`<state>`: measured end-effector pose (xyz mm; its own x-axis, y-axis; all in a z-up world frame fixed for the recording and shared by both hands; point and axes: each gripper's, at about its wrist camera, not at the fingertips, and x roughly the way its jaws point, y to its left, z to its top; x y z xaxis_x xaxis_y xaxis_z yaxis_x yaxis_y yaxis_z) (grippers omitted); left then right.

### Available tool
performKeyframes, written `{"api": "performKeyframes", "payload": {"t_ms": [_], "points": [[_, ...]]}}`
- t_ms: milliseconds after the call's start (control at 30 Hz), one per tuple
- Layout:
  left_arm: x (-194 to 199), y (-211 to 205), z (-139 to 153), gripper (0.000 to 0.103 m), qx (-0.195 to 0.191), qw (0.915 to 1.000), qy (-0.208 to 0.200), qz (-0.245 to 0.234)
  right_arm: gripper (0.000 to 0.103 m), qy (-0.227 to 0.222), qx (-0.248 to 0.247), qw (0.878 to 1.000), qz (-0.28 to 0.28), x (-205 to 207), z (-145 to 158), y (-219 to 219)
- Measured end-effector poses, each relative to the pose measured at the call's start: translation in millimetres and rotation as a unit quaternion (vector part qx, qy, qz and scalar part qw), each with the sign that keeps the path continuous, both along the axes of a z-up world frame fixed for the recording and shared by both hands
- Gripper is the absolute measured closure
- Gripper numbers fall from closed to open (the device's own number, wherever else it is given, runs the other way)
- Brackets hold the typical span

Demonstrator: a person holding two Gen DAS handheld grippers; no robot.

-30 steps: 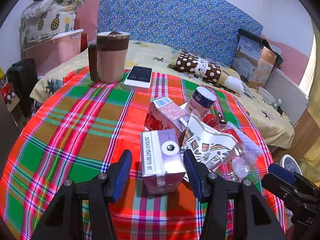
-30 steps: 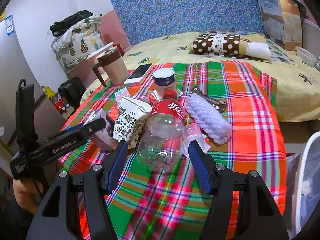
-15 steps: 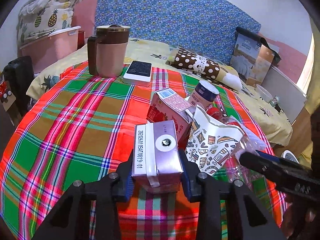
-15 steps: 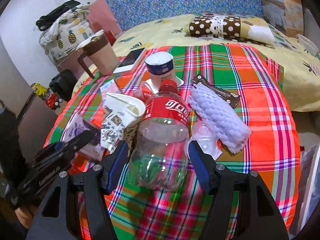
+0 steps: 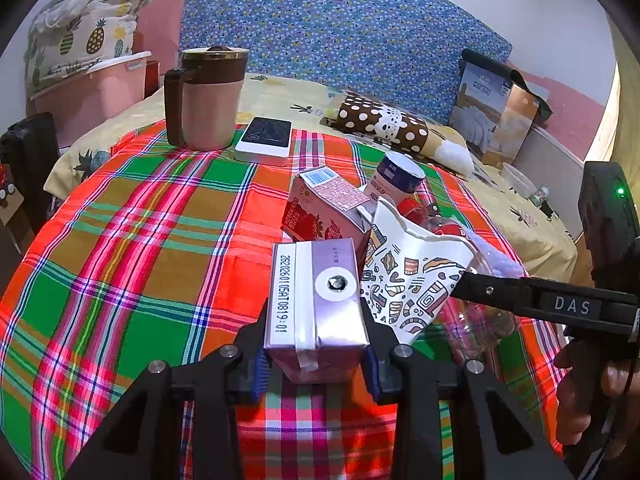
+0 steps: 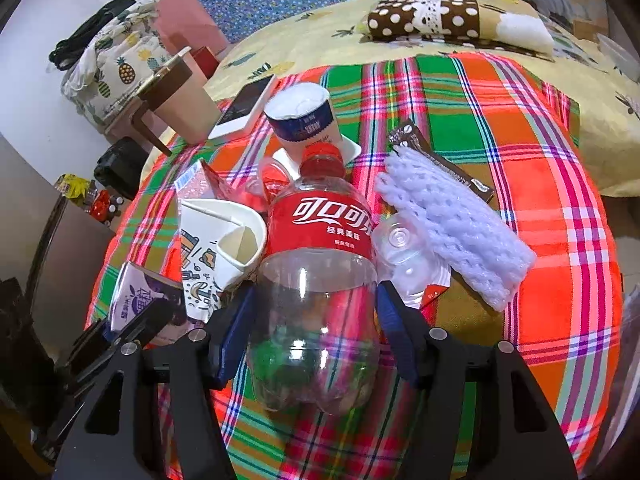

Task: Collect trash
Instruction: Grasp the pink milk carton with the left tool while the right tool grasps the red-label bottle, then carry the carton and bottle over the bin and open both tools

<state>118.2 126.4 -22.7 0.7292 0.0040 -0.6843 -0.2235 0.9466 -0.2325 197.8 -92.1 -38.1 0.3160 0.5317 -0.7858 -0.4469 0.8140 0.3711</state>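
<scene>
My left gripper (image 5: 316, 354) is shut on a purple drink carton (image 5: 316, 304) standing on the plaid tablecloth (image 5: 140, 248). Behind it lie a red strawberry carton (image 5: 324, 210) and a crushed patterned paper cup (image 5: 412, 276). My right gripper (image 6: 316, 328) has its blue pads against both sides of an empty clear cola bottle (image 6: 316, 280) with a red label, lying with its cap pointing away. The purple carton (image 6: 140, 300) and the paper cup (image 6: 216, 248) show at the left of the right wrist view.
A white foam net (image 6: 452, 224), a dark wrapper (image 6: 436, 160), a clear plastic lid (image 6: 404, 248) and a yogurt cup (image 6: 304, 120) lie near the bottle. A pink mug (image 5: 208, 100) and a phone (image 5: 266, 140) stand at the far edge. A bed lies beyond.
My left gripper closed on the purple carton. My right gripper moved forward around the cola bottle and narrowed onto its sides.
</scene>
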Motion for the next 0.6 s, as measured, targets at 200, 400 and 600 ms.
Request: {"api": "performKeyframes", "payload": {"t_ms": [200, 400, 600], "points": [[-10, -3, 6, 0.066, 0.002, 1.0000, -0.007, 0.004, 0.042, -0.017, 0.021, 1.000, -0.001, -12, 8, -14], [-25, -12, 13, 0.066, 0.006, 0.9999, -0.010, -0.001, 0.042, -0.035, 0.045, 0.998, 0.001, -33, 18, -29], [-42, -24, 25, 0.066, 0.010, 0.9998, -0.018, -0.008, 0.042, -0.049, 0.061, 0.997, -0.005, -48, 27, -44]]}}
